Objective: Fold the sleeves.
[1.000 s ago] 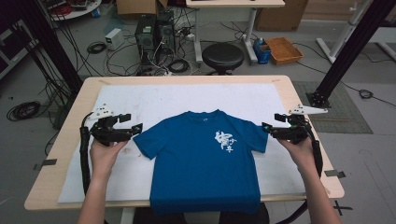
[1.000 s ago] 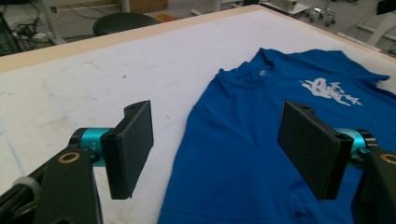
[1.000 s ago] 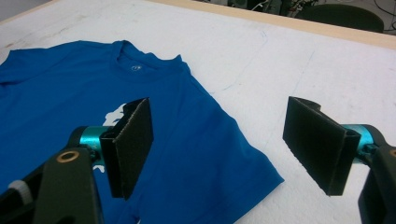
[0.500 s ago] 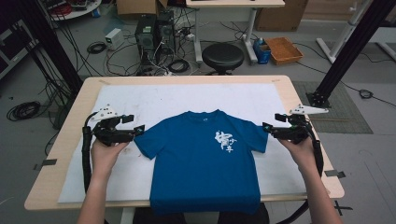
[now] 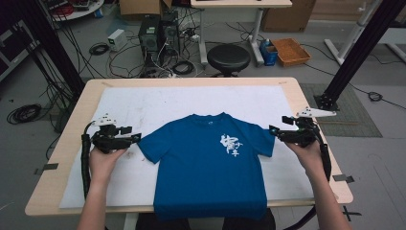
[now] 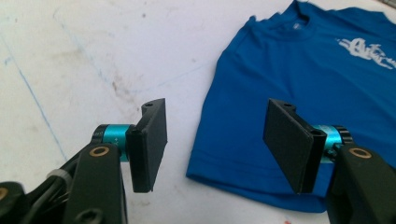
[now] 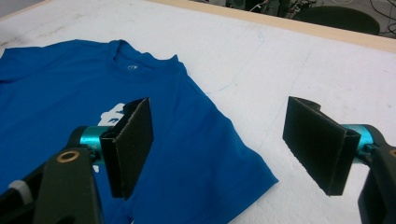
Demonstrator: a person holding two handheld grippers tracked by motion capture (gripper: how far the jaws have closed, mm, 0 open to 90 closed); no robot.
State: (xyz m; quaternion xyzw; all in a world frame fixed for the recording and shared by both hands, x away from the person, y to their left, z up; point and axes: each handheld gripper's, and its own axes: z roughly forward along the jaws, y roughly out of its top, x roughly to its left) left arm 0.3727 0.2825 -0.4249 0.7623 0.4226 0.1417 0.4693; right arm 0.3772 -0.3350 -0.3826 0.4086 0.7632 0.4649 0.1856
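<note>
Directly between both open grippers lies the T-shirt (image 5: 210,163).

The high view is evenly but rather dimly lit, with a cool, slightly grey cast; the floor beyond the pale wooden tabletop (image 5: 72,143) sinks into darker tones toward the upper corners. Straight lines bow a little near the edges of that view, and fine detail is soft. The white padded sheet (image 5: 191,100) reflects light without glare. The blue short-sleeved T-shirt (image 5: 206,163) casts hardly any shadow. In the left gripper view the sheet looks bright and washed out, the shirt sharp, while the black arms at the bottom edge are blurred. The right gripper view is similar: soft overhead light, faint shadows, and a defocused background along the top.
</note>
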